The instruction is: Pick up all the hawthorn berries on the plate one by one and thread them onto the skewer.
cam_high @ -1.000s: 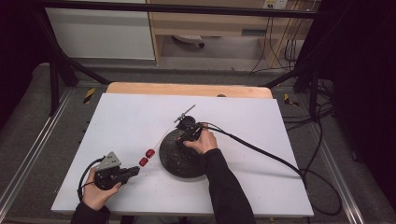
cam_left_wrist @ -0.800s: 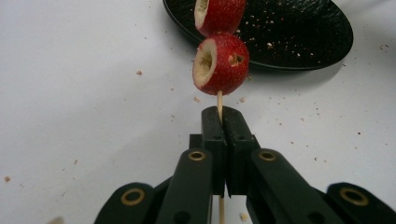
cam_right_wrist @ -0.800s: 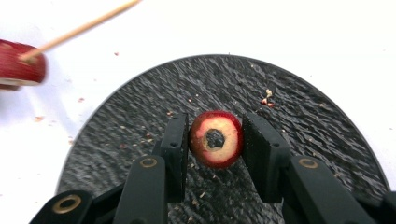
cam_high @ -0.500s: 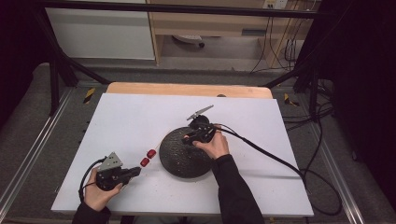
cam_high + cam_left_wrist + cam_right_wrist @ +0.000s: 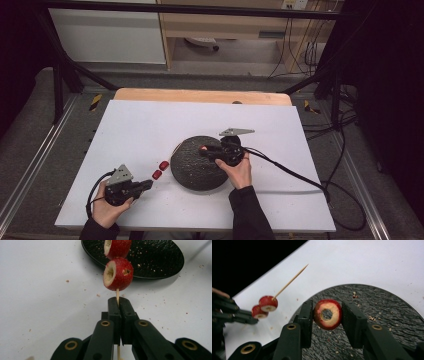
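Note:
In the left gripper view, my left gripper (image 5: 119, 302) is shut on a thin wooden skewer (image 5: 117, 293) that carries two cored red fruits, one (image 5: 118, 274) close to the jaws and another (image 5: 117, 247) beyond it. The high view places this gripper (image 5: 148, 184) at the table's front left, with the fruits (image 5: 160, 170) just left of the black plate (image 5: 192, 175). My right gripper (image 5: 327, 312) is shut on a third cored red fruit (image 5: 327, 314) above the plate (image 5: 374, 300). It points left toward the skewer's bare tip (image 5: 289, 282). From above, it (image 5: 204, 150) hovers over the plate's far part.
The white tabletop (image 5: 150, 125) has red crumbs scattered around the plate. The right gripper's black cable (image 5: 290, 172) trails off to the right over the table. A wooden strip (image 5: 200, 96) edges the far side.
My right hand has shifted right along the plate's far side and turned so the gripper points left with the fruit in it. The left gripper and skewer have stayed put.

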A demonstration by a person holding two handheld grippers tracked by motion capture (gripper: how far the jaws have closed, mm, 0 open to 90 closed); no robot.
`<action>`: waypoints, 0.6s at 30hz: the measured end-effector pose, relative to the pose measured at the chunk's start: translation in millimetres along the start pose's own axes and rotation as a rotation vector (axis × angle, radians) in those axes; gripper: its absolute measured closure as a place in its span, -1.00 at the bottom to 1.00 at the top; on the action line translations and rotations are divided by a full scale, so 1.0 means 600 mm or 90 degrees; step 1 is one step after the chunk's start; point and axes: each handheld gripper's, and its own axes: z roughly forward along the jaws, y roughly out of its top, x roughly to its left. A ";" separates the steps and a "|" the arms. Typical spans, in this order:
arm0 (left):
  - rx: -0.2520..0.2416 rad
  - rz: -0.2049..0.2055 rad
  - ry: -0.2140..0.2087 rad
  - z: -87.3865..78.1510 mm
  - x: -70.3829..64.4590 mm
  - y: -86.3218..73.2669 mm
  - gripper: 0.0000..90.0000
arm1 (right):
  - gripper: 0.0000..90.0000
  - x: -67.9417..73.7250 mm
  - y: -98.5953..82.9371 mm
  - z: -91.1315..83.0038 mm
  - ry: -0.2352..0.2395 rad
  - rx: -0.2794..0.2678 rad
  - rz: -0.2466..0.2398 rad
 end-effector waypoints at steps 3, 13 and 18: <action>-0.003 -0.003 -0.002 0.000 -0.002 0.000 0.96 | 0.40 -0.001 -0.017 -0.006 0.016 -0.061 0.032; -0.014 -0.003 -0.007 0.001 -0.014 0.001 0.96 | 0.40 0.015 -0.060 -0.008 0.022 -0.185 0.089; -0.018 -0.007 -0.007 0.005 -0.021 0.001 0.96 | 0.40 0.014 -0.075 -0.011 0.022 -0.255 0.130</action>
